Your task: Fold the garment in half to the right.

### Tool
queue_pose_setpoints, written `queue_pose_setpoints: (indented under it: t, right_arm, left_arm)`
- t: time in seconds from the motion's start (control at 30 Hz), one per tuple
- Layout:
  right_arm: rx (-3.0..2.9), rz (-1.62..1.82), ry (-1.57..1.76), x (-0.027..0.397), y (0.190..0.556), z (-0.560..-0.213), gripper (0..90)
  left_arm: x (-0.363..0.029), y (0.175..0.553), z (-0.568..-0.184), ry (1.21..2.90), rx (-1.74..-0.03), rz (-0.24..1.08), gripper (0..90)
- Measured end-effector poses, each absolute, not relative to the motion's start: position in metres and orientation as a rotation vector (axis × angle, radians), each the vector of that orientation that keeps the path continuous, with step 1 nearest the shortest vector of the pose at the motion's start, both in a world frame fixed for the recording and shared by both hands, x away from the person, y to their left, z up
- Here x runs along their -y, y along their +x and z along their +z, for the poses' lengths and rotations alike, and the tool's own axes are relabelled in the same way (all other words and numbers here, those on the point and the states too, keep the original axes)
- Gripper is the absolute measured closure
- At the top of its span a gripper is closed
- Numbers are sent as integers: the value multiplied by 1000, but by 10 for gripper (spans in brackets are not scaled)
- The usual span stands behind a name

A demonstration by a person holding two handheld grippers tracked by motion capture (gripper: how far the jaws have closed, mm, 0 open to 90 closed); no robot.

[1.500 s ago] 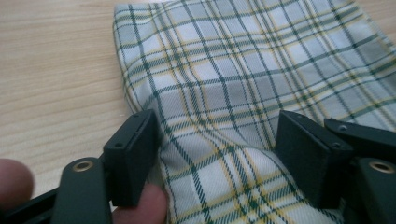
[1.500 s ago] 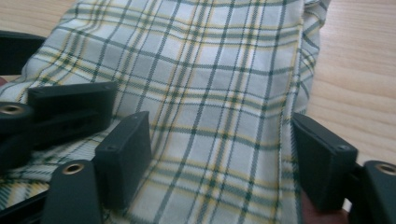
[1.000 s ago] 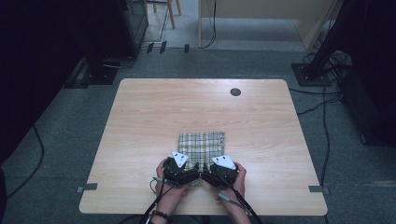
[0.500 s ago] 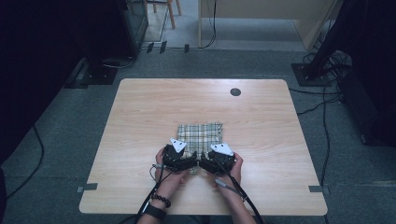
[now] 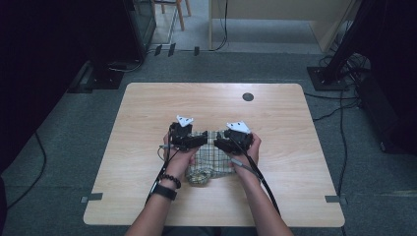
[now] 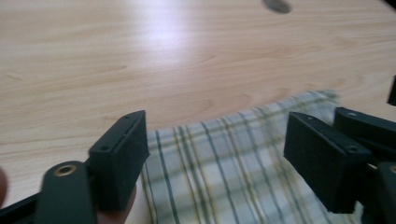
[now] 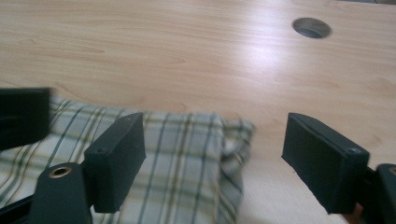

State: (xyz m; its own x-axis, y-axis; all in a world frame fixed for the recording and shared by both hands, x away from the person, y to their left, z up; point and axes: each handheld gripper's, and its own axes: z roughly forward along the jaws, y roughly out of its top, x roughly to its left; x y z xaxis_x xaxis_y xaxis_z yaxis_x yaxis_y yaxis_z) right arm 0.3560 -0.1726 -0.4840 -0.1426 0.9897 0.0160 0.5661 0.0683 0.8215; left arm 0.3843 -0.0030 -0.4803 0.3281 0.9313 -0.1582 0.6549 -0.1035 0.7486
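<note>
A green-and-cream plaid cloth (image 5: 212, 164) lies bunched near the middle of the wooden table (image 5: 147, 113), its near edge rolled into a lump. Both hand-held grippers hover side by side over its far part. My left gripper (image 5: 189, 139) is open; in the left gripper view (image 6: 222, 158) its jaws stand wide apart over the cloth (image 6: 219, 163). My right gripper (image 5: 230, 142) is open too; in the right gripper view (image 7: 219, 158) its jaws straddle the cloth's crumpled corner (image 7: 187, 149) without holding it.
A round cable hole (image 5: 248, 97) sits in the tabletop at the far right. Bare wood stretches beyond the cloth (image 7: 187, 60). Dark stands and cables (image 5: 339, 73) are on the floor around the table.
Both hands moved forward, away from the person, across the cloth. The cloth, flat before, is now shorter and bunched with its near edge rolled up.
</note>
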Motion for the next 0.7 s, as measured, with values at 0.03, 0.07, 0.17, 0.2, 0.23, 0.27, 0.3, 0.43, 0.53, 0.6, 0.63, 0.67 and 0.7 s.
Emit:
queue_pose_setpoints:
  t: [0.03,0.07,0.17,0.2,0.23,0.27,0.3,0.43,0.53,0.6,0.63,0.67,0.7]
  right_arm:
    - [-1784,942,1540,170,361,-486,254]
    - [-1801,957,1534,167,365,-488,293]
    - [-1886,896,1498,159,375,-507,374]
    - [-1895,880,1492,158,376,-513,398]
    - [-1895,895,1483,158,376,-520,408]
    - [-1884,906,1446,158,374,-524,414]
    - [-1887,904,1443,158,373,-523,431]
    - [-1890,946,1470,164,375,-522,433]
    - [-1887,1010,1487,171,373,-519,384]
    - [-1823,1015,1471,174,368,-512,395]
    - [-1786,1024,1457,175,365,-507,451]
    - [-1772,1042,1434,174,362,-503,487]
    - [-1780,1058,1417,172,360,-501,500]
  left_arm:
    - [3,390,-487,1835,-1435,433,253]
    - [4,394,-495,1834,-1459,423,287]
    - [9,391,-504,1856,-1444,512,312]
    - [11,390,-508,1874,-1432,544,312]
    - [12,389,-512,1897,-1418,576,315]
    - [11,389,-515,1883,-1409,574,314]
    - [8,390,-516,1868,-1411,553,312]
    - [2,392,-516,1844,-1418,501,300]
    - [-3,389,-507,1813,-1420,488,300]
    - [-4,383,-498,1779,-1401,486,300]
    - [-3,380,-494,1768,-1388,493,300]
    - [-1,377,-492,1765,-1374,494,300]
    - [3,374,-491,1773,-1358,495,300]
